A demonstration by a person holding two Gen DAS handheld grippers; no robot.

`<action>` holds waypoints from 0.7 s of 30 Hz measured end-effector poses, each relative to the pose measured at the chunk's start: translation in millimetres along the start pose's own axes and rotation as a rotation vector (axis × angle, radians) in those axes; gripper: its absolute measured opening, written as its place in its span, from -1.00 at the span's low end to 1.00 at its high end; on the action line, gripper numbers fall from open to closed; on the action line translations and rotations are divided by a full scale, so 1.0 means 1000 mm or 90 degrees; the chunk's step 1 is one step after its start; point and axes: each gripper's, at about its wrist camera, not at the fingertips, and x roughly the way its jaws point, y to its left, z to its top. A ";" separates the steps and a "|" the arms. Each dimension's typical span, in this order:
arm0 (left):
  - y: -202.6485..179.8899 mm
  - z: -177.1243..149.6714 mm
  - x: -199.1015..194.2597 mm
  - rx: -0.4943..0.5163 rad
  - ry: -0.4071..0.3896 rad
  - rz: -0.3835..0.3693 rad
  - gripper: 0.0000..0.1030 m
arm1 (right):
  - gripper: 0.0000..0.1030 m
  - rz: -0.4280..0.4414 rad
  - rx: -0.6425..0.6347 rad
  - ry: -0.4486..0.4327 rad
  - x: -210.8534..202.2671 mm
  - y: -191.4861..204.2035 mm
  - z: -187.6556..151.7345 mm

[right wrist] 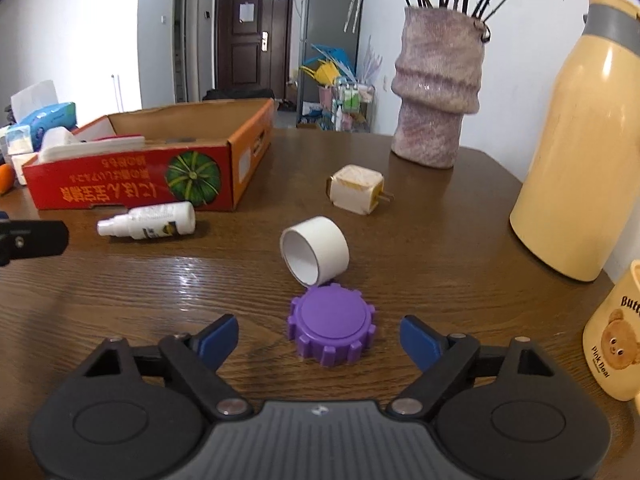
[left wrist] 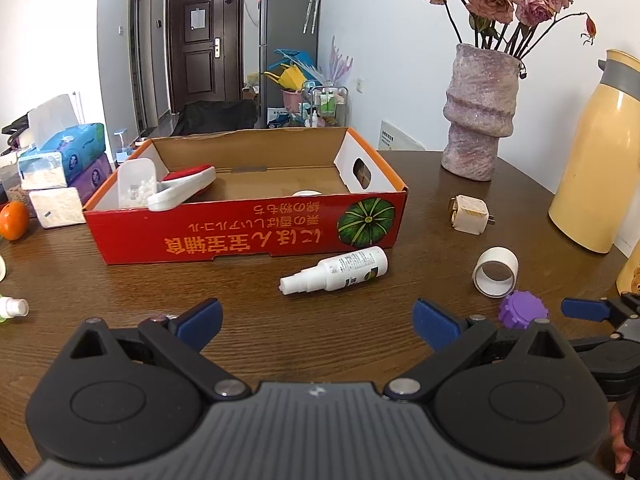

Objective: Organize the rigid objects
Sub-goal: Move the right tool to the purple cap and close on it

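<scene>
The right gripper [right wrist: 318, 338] is spread around the purple gear-shaped cap [right wrist: 331, 329] on the table [right wrist: 120, 288], pads clear of it, apparently lining up a pinch. The white ring [right wrist: 314, 250] touches the cap at 12 o'clock. The left gripper [left wrist: 316, 320] stands spread and empty, with the spray bottle [left wrist: 334, 270] at its 12 o'clock. The red box [left wrist: 248, 228] hides most of its contents.

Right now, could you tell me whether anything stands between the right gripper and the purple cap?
Nothing visible does. The purple cap lies on bare table just ahead of the open right gripper; the white ring sits behind the cap.
</scene>
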 end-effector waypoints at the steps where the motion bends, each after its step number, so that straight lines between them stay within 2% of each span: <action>1: 0.000 0.001 0.002 0.000 0.002 -0.001 1.00 | 0.64 -0.002 0.002 0.005 0.004 -0.001 0.000; 6: -0.003 0.004 0.011 0.002 0.003 -0.005 1.00 | 0.45 -0.002 0.017 0.017 0.013 -0.005 0.001; 11: -0.006 0.008 0.018 0.001 0.006 -0.012 1.00 | 0.37 0.005 0.027 0.018 0.018 -0.008 0.003; 16: -0.008 0.010 0.025 0.001 0.009 -0.018 1.00 | 0.00 0.016 0.023 0.014 0.019 -0.006 0.006; 21: -0.009 0.012 0.031 0.002 0.013 -0.022 1.00 | 0.00 0.011 0.017 0.010 0.020 -0.004 0.007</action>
